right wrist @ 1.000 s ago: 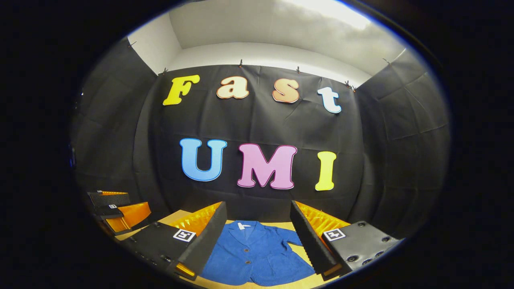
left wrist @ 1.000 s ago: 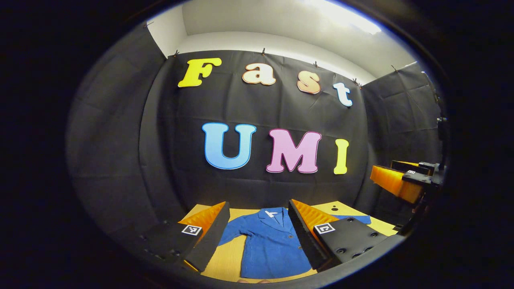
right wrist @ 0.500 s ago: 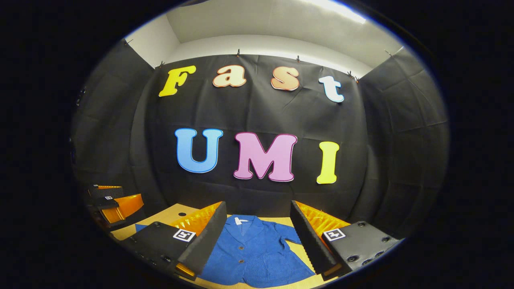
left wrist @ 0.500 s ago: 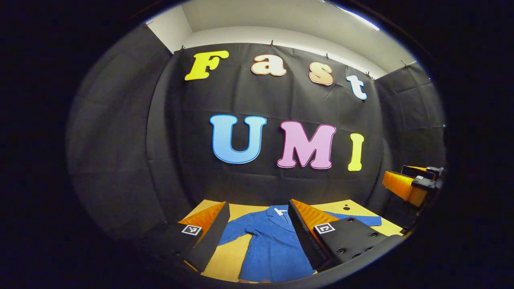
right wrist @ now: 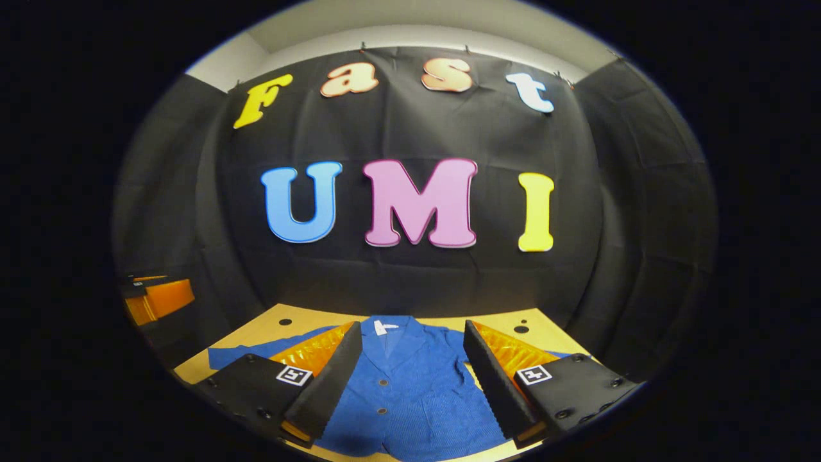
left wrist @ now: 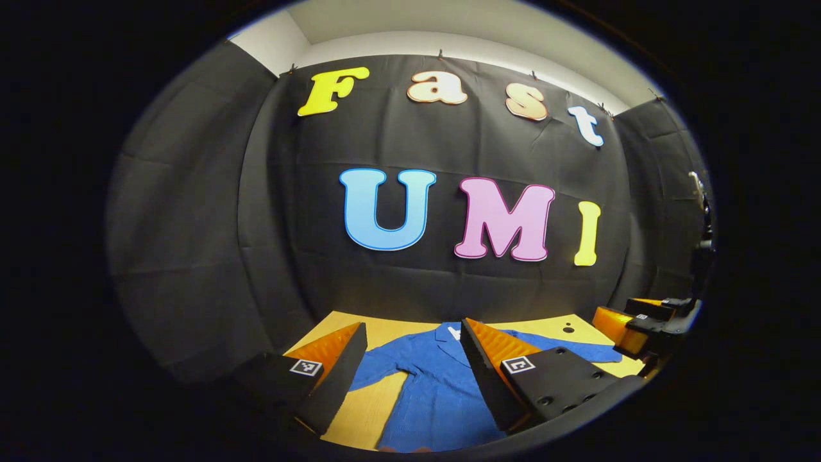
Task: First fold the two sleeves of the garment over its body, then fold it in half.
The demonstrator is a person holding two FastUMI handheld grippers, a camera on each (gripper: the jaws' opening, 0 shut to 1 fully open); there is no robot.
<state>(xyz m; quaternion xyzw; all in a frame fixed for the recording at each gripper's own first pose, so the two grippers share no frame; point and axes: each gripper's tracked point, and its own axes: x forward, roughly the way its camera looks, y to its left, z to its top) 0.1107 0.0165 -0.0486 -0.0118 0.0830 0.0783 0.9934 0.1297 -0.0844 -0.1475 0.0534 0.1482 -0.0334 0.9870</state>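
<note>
A blue button-front jacket [right wrist: 404, 385] lies flat and face up on the wooden table [right wrist: 301, 319], collar toward the back wall, both sleeves spread out sideways. In the left gripper view the jacket [left wrist: 436, 385] shows with one sleeve [left wrist: 385, 367] reaching left and the other [left wrist: 571, 351] reaching right. My left gripper [left wrist: 414, 372] hovers open above the jacket's left half. My right gripper [right wrist: 410, 378] hangs open over the jacket's chest and buttons. The right gripper [left wrist: 632, 317] also appears at the right edge of the left gripper view, and the left gripper [right wrist: 157, 296] at the left edge of the right gripper view.
The table [left wrist: 385, 327] has small dark holes [right wrist: 521, 329] near its back edge. Black cloth walls close it in behind and on both sides.
Both grippers have tilted down and come closer to the table, so more of the jacket and its sleeves shows. Both stay open. The jacket has not moved.
</note>
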